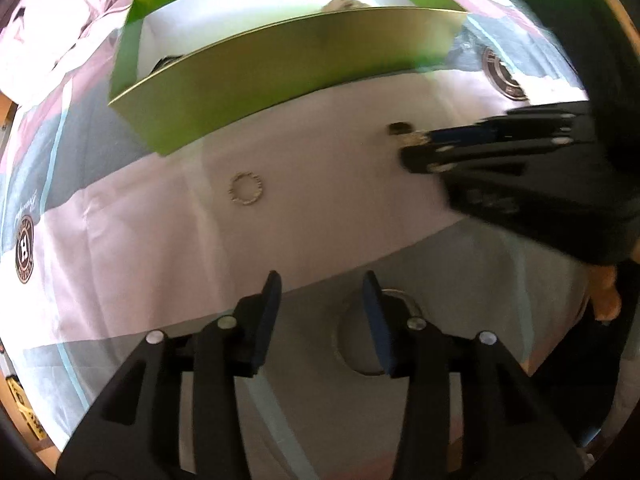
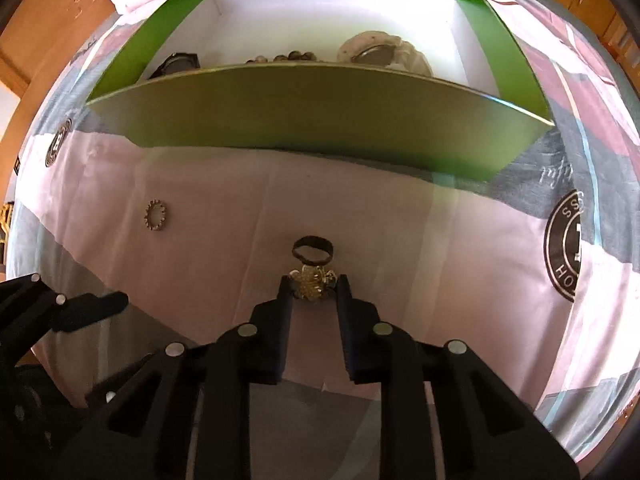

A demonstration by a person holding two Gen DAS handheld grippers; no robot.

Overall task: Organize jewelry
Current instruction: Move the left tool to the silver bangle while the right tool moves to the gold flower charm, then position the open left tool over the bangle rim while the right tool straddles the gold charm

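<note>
A green open box [image 2: 320,120] with a white inside stands on the bedsheet; it also shows in the left wrist view [image 1: 280,76]. In it lie a dark watch [image 2: 178,64], beads [image 2: 284,57] and a pale bracelet [image 2: 380,54]. My right gripper [image 2: 314,284] has its tips on either side of a gold ornate piece [image 2: 312,285] on the sheet, jaws partly closed around it. A dark ring [image 2: 312,252] lies just beyond. A toothed silver ring [image 2: 156,216] lies left, also seen in the left wrist view [image 1: 247,189]. My left gripper [image 1: 320,284] is open and empty.
The patterned sheet [image 2: 460,248] carries round logo prints [image 2: 568,244]. A round metal object [image 1: 368,340] lies under my left gripper's right finger. Crumpled pink bedding [image 1: 72,12] lies behind the box. Wooden furniture [image 2: 44,28] stands beyond.
</note>
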